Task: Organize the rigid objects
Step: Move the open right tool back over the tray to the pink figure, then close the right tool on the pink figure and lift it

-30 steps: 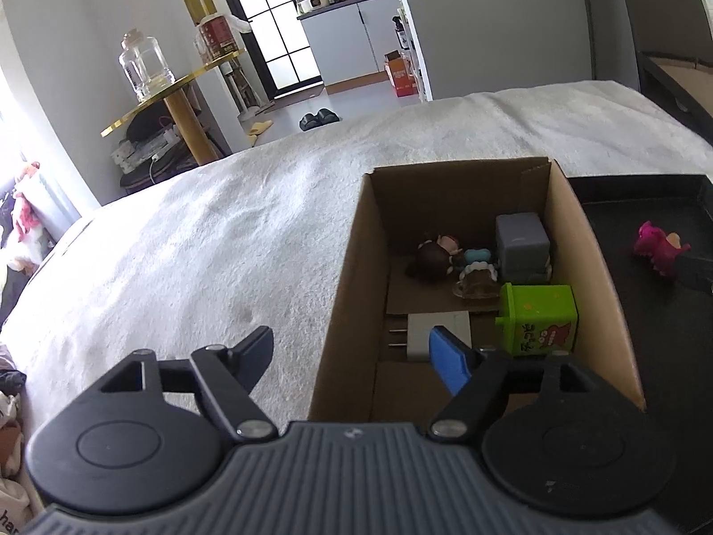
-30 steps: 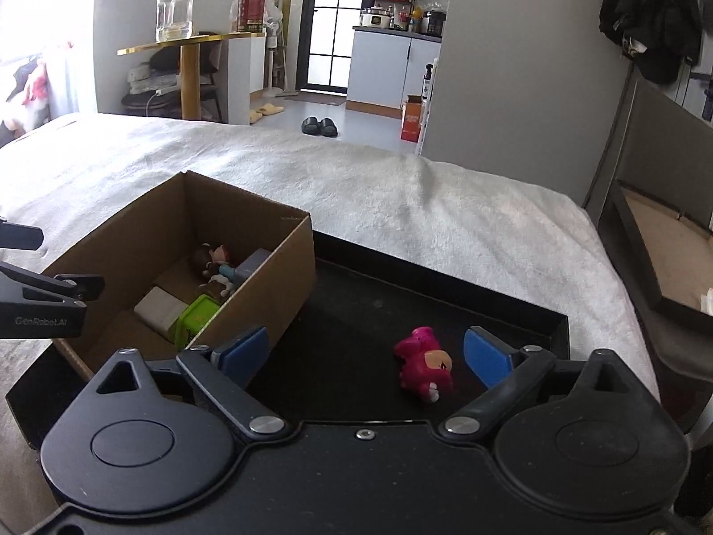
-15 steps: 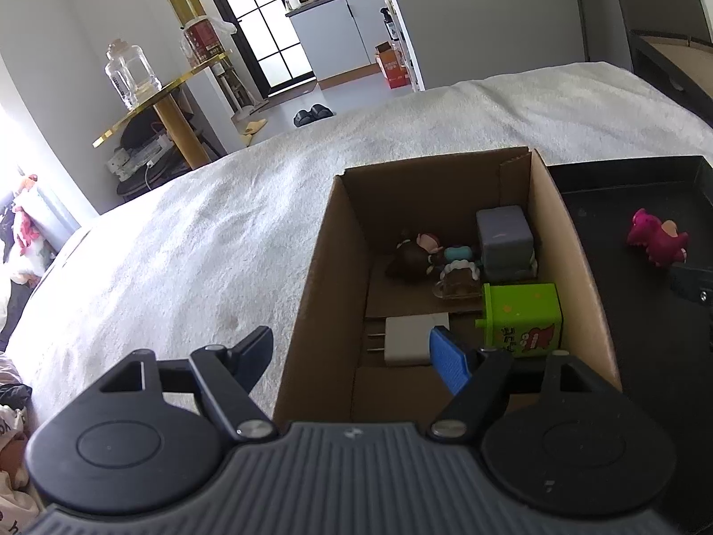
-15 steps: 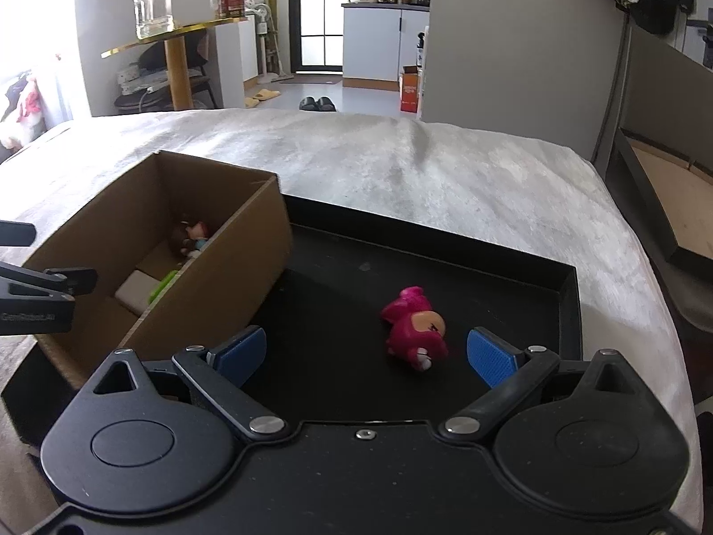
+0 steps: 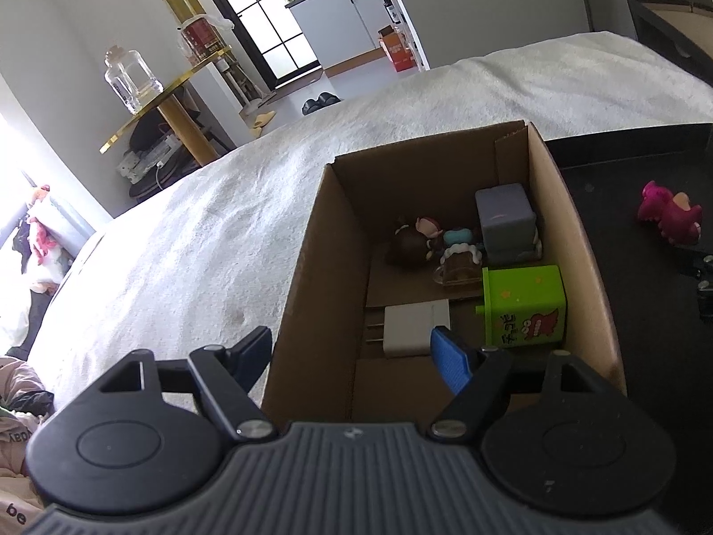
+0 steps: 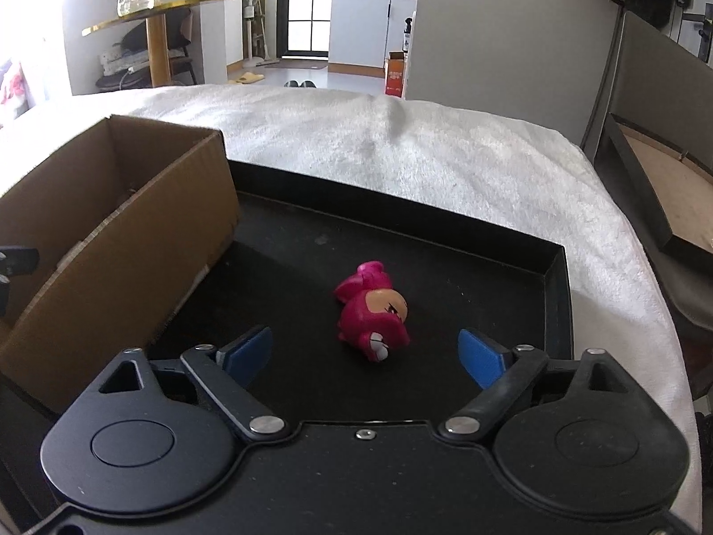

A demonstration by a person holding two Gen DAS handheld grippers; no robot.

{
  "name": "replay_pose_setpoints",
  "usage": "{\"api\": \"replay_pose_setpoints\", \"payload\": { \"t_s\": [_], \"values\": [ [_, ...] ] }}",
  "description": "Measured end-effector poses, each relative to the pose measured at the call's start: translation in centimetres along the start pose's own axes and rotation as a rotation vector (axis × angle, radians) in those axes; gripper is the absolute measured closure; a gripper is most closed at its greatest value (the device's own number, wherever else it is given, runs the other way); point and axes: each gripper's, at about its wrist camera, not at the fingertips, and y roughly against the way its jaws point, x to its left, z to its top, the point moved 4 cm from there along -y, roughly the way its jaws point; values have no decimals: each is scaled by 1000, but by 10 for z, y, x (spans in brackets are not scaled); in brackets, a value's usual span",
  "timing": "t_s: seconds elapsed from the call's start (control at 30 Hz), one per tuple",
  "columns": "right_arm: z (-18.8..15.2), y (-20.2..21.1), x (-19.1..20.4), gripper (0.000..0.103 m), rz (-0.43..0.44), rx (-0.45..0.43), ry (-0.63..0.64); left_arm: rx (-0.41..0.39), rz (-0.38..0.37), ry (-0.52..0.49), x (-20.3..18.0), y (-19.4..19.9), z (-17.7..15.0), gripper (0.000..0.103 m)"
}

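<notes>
A pink toy figure lies on its side in the black tray; the left wrist view shows this pink toy at the far right. My right gripper hovers just short of it. Its jaws are closing, the blue pads stand on either side of the toy, and neither touches it. My left gripper is open and straddles the near left wall of the cardboard box, holding nothing. Inside the box are a green block, a white charger, a grey cube and a small doll.
The cardboard box stands in the left part of the tray, all on a white blanket. To the right of the bed leans a dark framed board. Far left stands a gold side table with a glass jar.
My right gripper has come down and closer to the pink toy, which now sits larger between its fingers. The left gripper has drifted slightly and its view has rolled a little.
</notes>
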Motion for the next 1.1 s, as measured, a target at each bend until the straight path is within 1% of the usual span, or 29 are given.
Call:
{"api": "replay_pose_setpoints", "payload": {
  "t_s": [0.07,0.2,0.3,0.43,0.5,0.6,0.63,0.67,0.97,1.1],
  "values": [
    [-2,-4,0,19,-1,6,1,-1,2,-2,-1,1,1,26],
    [-2,-11,1,21,8,4,4,-15,8,-29,-6,4,3,26],
    [-1,-18,2,22,1,2,22,-21,6,-31,-7,5,4,26],
    [0,-24,1,28,0,3,15,-27,-4,-36,-9,6,5,26],
    [0,-27,0,34,1,9,14,-32,-14,-40,-11,7,5,26],
    [-3,-31,0,48,11,21,17,-37,-23,-50,-15,8,6,26],
    [-3,-32,0,58,13,28,20,-38,-23,-50,-15,8,6,26],
    [-4,-33,0,63,14,37,24,-36,-23,-49,-15,8,6,26],
    [-10,-24,0,63,31,57,16,-35,-30,-33,-10,7,4,26],
    [-15,-16,-5,63,44,84,-37,-36,-32,-24,-7,6,4,26]
  ]
}}
